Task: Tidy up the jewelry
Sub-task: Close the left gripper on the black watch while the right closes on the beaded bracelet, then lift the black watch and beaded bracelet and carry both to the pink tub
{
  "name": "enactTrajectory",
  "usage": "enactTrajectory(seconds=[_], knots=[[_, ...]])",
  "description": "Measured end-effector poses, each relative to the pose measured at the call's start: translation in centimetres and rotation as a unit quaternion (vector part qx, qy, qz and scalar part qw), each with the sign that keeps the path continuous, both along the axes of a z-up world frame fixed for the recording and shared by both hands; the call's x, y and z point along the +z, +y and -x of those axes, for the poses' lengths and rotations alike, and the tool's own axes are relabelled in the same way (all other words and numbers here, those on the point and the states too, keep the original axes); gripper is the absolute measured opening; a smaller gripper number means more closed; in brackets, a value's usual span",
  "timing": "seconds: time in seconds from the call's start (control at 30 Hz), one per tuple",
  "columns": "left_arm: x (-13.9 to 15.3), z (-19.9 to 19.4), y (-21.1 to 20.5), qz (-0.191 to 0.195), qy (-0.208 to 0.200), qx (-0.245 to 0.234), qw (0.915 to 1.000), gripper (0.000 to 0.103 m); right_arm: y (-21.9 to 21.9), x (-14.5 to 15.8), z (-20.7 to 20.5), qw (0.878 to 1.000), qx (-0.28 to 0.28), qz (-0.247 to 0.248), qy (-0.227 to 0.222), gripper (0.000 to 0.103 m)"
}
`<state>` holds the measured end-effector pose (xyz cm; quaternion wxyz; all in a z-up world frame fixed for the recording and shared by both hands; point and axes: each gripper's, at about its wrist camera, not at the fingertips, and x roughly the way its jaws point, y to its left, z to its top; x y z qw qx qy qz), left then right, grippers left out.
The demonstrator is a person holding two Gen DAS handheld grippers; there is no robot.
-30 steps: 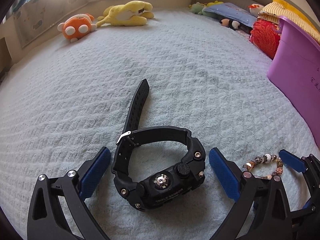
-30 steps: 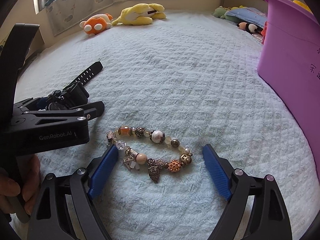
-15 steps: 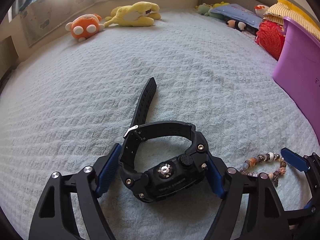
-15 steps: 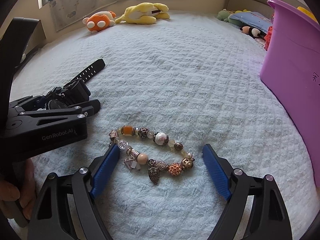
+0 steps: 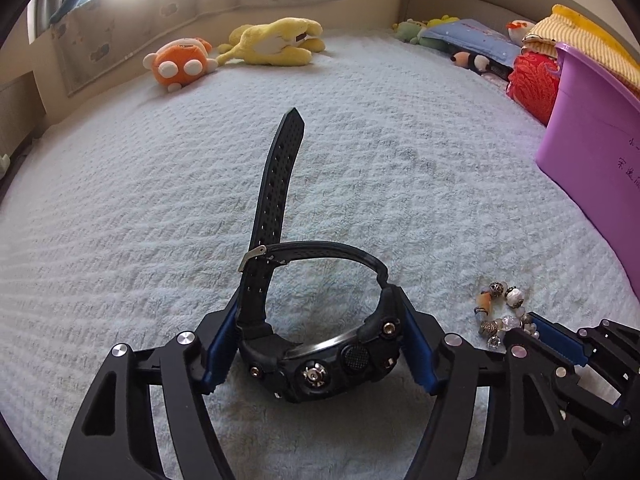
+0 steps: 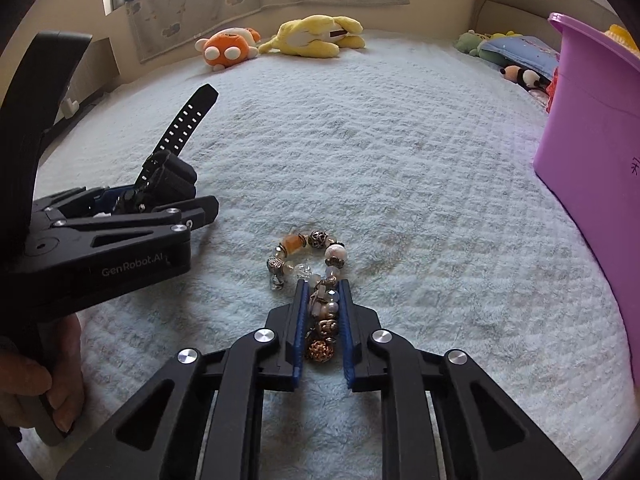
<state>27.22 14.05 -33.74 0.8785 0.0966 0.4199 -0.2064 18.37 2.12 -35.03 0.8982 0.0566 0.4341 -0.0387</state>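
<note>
Black watch, lifted slightly off the pale blue bed cover, clamped at its case by the left claw; strap tip pointing away. Beaded bracelet on the cover, pinched at its near end by the right claw, whose jaws have just closed. Only the right wrist view shows "GenRobot.AI" on the left claw's side and a hand gripping its handle. Purple bin with partly cut-off handwriting at right.

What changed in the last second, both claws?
The left claw closed onto the case of the chunky black rubber-strapped wristwatch and tipped it up, its strap tail now rising off the pale blue fleece blanket. The right claw has just closed, pinching the near side of the beaded charm bracelet and bunching it narrow. The purple plastic bin and the plush toys are unchanged.
</note>
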Motion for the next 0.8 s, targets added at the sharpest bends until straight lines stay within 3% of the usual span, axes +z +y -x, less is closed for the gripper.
enactTrajectory(seconds=[0.2, 0.5, 0.8], knots=[[0.6, 1.1, 0.4, 0.005, 0.007, 0.000, 1.0000, 0.068, -1.6, 0.3, 1.4, 0.997, -0.024, -0.071, -0.006, 0.012], [1.9, 3.0, 1.0, 0.009, 0.009, -0.002, 0.9999, 0.068, -0.9, 1.7, 3.5, 0.999, -0.020, -0.043, -0.009, 0.011], [4.4, 5.0, 1.4, 0.015, -0.004, -0.008, 0.9999, 0.068, -0.5, 3.6, 5.0, 0.999, -0.018, -0.048, -0.019, 0.011]])
